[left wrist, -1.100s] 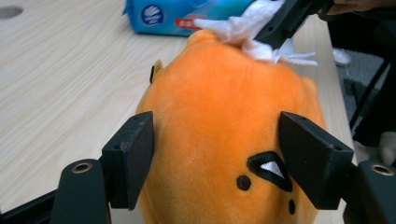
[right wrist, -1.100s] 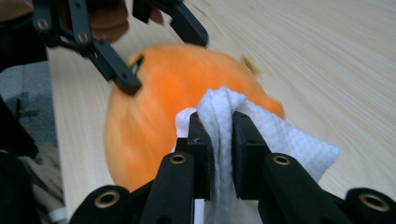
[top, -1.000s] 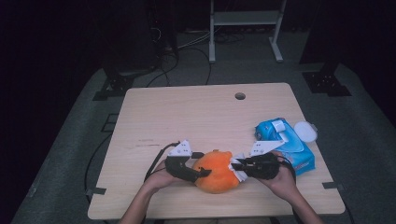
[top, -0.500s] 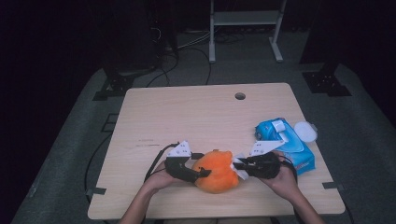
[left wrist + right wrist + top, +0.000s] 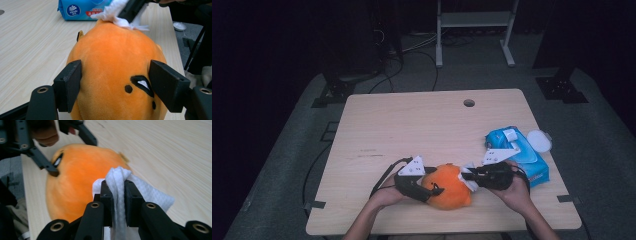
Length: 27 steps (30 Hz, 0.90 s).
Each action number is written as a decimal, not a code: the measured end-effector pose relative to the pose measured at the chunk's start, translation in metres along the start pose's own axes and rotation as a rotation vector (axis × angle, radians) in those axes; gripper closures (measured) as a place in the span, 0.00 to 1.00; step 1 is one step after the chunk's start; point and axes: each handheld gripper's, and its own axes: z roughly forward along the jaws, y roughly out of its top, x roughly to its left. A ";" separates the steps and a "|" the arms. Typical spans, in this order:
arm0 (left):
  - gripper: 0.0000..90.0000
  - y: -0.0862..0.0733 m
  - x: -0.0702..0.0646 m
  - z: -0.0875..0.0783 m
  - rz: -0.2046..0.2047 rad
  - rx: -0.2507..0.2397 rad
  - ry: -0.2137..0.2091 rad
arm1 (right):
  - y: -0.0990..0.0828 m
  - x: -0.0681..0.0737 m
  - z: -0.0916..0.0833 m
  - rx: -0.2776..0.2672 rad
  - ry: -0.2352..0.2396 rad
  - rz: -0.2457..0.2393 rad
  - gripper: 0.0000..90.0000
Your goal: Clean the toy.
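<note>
Orange plush toy (image 5: 448,186) is steadied at table (image 5: 412,125) near edge by L gripper (image 5: 115,86), jaws just widened but pressing its sides. White wipe (image 5: 119,182) is clamped in R gripper (image 5: 117,192), touching toy's right end; toy lies left of R gripper.

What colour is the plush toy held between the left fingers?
Orange, with black markings; the plush toy shows best in the left gripper view.

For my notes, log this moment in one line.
left gripper: clamps round orange plush toy | right gripper: shut on white wet wipe, against toy | blue wipes pack: beside, on table
</note>
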 end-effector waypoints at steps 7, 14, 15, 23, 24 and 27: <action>0.22 0.002 0.003 -0.004 -0.023 0.001 -0.026 | 0.005 0.007 0.002 0.003 0.011 -0.025 0.87; 0.05 -0.006 0.014 0.001 -0.168 0.052 -0.057 | 0.005 0.017 -0.001 0.018 0.081 -0.074 0.87; 0.10 -0.007 0.013 0.004 -0.171 0.049 -0.079 | 0.006 0.017 0.000 0.019 0.082 -0.074 0.87; 0.40 0.010 -0.001 0.001 0.024 -0.073 0.106 | 0.012 0.007 -0.007 -0.047 0.026 -0.023 0.87; 0.40 0.011 -0.002 0.003 0.051 -0.061 0.119 | 0.014 0.007 -0.008 -0.044 0.008 -0.032 0.87; 0.35 0.009 -0.003 0.005 0.058 -0.036 0.089 | 0.011 0.006 -0.001 -0.008 -0.011 -0.044 0.87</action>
